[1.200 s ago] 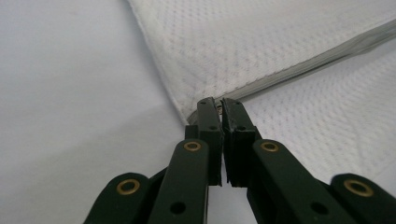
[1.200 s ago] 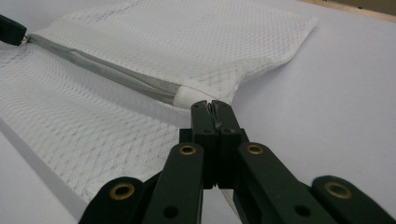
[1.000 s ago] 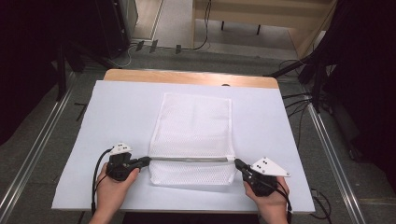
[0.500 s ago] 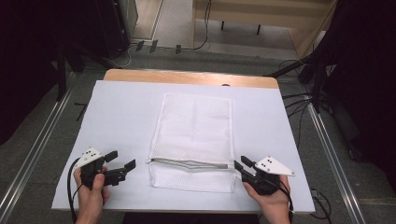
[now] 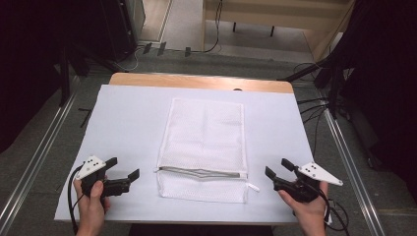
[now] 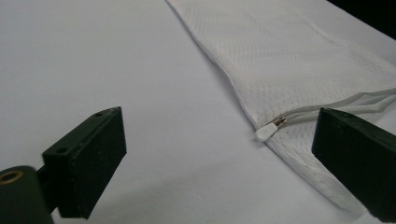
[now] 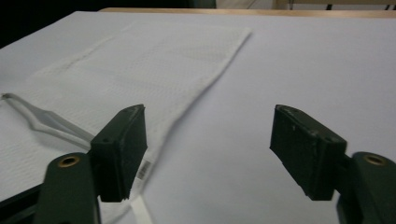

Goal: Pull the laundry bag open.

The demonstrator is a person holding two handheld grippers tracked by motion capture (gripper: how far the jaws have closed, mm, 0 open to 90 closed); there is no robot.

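A white mesh bag [image 5: 204,142] lies flat in the middle of the white sheet [image 5: 128,123]. Its zipper [image 5: 201,172] runs across the near end, slightly wavy. My left gripper [image 5: 123,167] rests left of the bag, open; its jaws have just been opening and nothing is between them. In the left gripper view the gripper [image 6: 219,126] faces the zipper's end tab [image 6: 266,133] on the bag [image 6: 289,56]. My right gripper [image 5: 278,167] sits right of the bag, open, jaws also just opening, empty. In the right gripper view the gripper [image 7: 208,121] sees the bag [image 7: 140,65] and zipper [image 7: 42,119] at left.
The sheet covers a wooden table whose far edge [image 5: 196,81] shows bare. Metal rails [image 5: 34,152] flank the table on the floor, and cables [image 5: 314,105] trail at the right. A small label [image 7: 144,170] hangs from the bag's near corner.
Both grippers let go of the zipper ends and drew outward from the bag, the left first, then the right. Their jaws opened and the zipper line went slack.
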